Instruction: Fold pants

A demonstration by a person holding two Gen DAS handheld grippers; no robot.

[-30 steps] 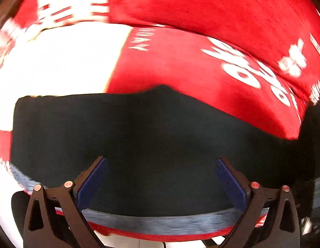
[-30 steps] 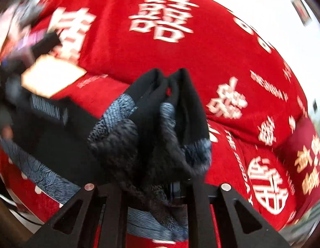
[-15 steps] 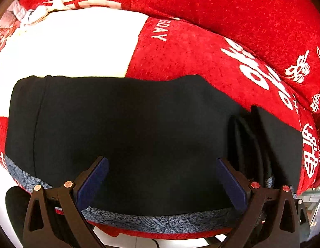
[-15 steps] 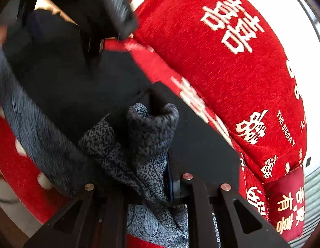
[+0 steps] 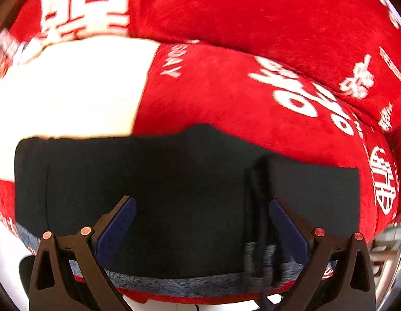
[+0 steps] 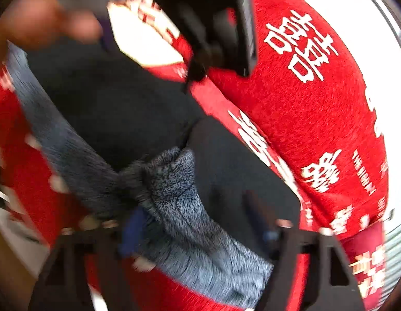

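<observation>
One pair of pants, two tools, one red sofa.

Pants (image 5: 174, 194): black smooth cloth with a heathered grey fleecy waistband (image 6: 190, 235), lying flat on the plush red sofa cover (image 5: 226, 98) printed with white characters, a folded layer on the right side. Left tool (image 5: 200, 230): black frame, blue pads, spread wide over the cloth. Right tool (image 6: 200, 235): blurred, spread wide, bunched waistband lying between its fingers.
</observation>
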